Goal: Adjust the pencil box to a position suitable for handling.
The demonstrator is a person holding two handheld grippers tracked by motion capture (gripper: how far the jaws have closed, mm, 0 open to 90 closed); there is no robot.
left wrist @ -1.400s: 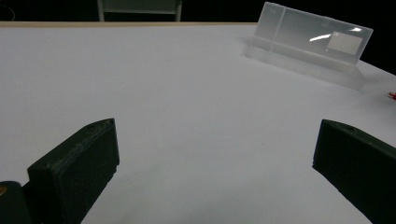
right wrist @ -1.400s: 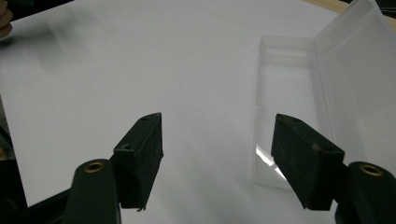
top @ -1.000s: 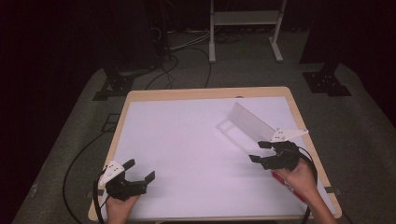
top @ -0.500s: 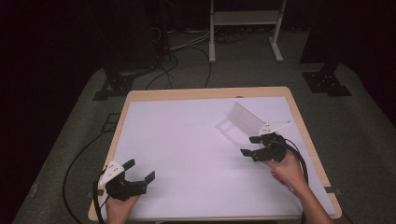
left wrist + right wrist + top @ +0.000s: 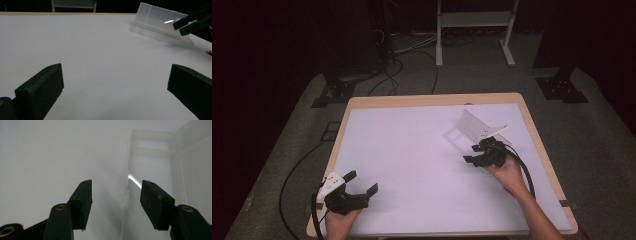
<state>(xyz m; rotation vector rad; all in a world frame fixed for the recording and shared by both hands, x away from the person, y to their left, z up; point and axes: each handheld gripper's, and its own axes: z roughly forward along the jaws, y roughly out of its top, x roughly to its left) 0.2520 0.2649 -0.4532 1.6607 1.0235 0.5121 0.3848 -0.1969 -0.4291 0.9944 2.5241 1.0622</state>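
Clear plastic case is risking tipping, as you are closing your right claw, half-wide and empty, around its edge.

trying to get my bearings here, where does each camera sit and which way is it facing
High view: above the person's side, looking forward and down on the table; both forearms, the left gripper and right gripper show.
Left gripper view: low on that gripper, looking across the table past its own open fingers at the clear plastic case.
Right gripper view: looking down between its own fingers at the case's edge.
Shared: all three show the case; the left gripper view also catches the right gripper.
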